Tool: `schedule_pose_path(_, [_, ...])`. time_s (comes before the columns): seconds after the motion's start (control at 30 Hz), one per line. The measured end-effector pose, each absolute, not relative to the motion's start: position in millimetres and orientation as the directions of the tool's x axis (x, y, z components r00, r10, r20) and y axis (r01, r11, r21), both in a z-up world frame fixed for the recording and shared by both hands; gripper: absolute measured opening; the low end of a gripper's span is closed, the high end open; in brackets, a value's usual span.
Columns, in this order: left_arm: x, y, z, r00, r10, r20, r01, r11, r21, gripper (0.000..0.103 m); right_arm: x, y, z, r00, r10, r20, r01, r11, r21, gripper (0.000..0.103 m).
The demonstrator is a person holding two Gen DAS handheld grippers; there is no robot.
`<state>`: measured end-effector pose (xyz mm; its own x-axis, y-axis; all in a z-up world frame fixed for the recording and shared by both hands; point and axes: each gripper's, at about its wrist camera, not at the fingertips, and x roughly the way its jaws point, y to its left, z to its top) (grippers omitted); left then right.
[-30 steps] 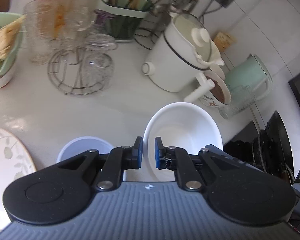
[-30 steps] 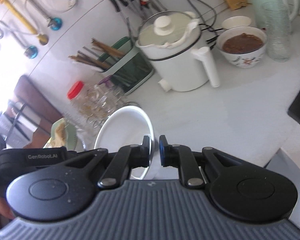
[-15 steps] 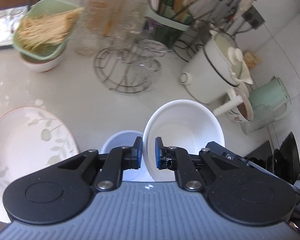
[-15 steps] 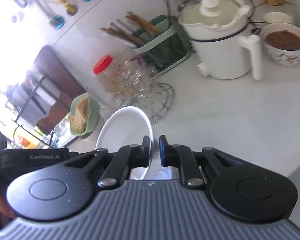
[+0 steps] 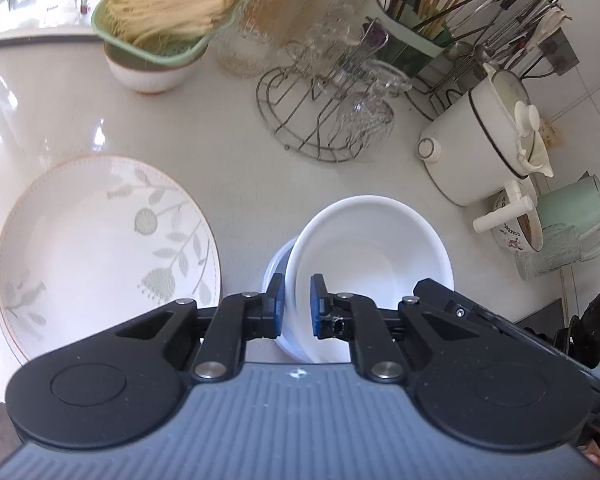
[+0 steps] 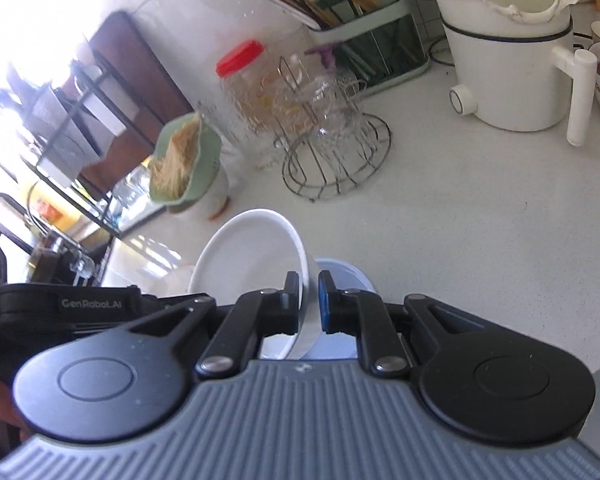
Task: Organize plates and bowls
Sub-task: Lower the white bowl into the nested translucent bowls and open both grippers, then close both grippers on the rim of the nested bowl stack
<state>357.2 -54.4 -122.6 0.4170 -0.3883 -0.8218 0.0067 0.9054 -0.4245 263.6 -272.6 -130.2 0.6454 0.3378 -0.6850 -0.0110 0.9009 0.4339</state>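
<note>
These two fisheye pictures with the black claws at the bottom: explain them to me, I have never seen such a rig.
No robot here: a person holds a hand tool with two fingers in each hand, and a camera on each tool looks forward along those fingers.

The left wrist view shows the left gripper shut on the rim of a white bowl. The right wrist view shows the right gripper shut on the opposite rim of that bowl, so both tools hold it together. A pale blue bowl sits right behind it.

On the white counter lie a leaf-patterned plate, a wire rack of glasses, a white pot and a green basket of noodles.
</note>
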Motion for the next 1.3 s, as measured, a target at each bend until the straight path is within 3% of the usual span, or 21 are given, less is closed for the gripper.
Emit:
schedule_pose_path(0.33, [360,-53,-144,0.425,-0.367,-0.827,-0.029,0.908,-0.417,0.014,278,-281,-146,0.621,0.317,-0.716,-0.003,0.915,0.402,0.013])
schedule_pose_path(0.37, [361,-51,-144,0.426,-0.363,-0.829,-0.033,0.909,-0.415,0.016,280,-283,-146,0.626,0.316,-0.713,-0.005,0.916,0.402,0.014])
schedule_pose_path(0.47, [362,-47,-145,0.425,-0.356,-0.833,-0.039,0.912,-0.409,0.025,286,-285,-151,0.629,0.308,-0.714,0.004,0.917,0.399,0.031])
schedule_pose_path(0.7, [363,-43,-144,0.417,-0.348,-0.839,-0.027,0.918,-0.395,0.034,297,-281,-188,0.569,0.301,-0.765,0.074,0.908,0.412,0.031])
schedule_pose_path(0.87, [370,-47,-149,0.386,-0.352,-0.853,-0.003,0.924,-0.383,0.046,296,-282,-213,0.521,0.309,-0.796,0.146,0.887,0.439,0.031])
schedule_pose_path(1.03, [378,-57,-150,0.367,-0.37,-0.853,0.046,0.924,-0.381,0.051,289,-286,-222,0.521,0.312,-0.794,0.202,0.859,0.471,0.028])
schedule_pose_path(1.1, [380,-63,-151,0.358,-0.376,-0.855,0.066,0.923,-0.379,0.051,286,-287,-222,0.532,0.312,-0.787,0.206,0.854,0.477,0.018])
schedule_pose_path(1.3, [383,-89,-159,0.301,-0.406,-0.863,0.153,0.914,-0.376,0.055,277,-296,-218,0.548,0.256,-0.796,0.233,0.867,0.44,0.013])
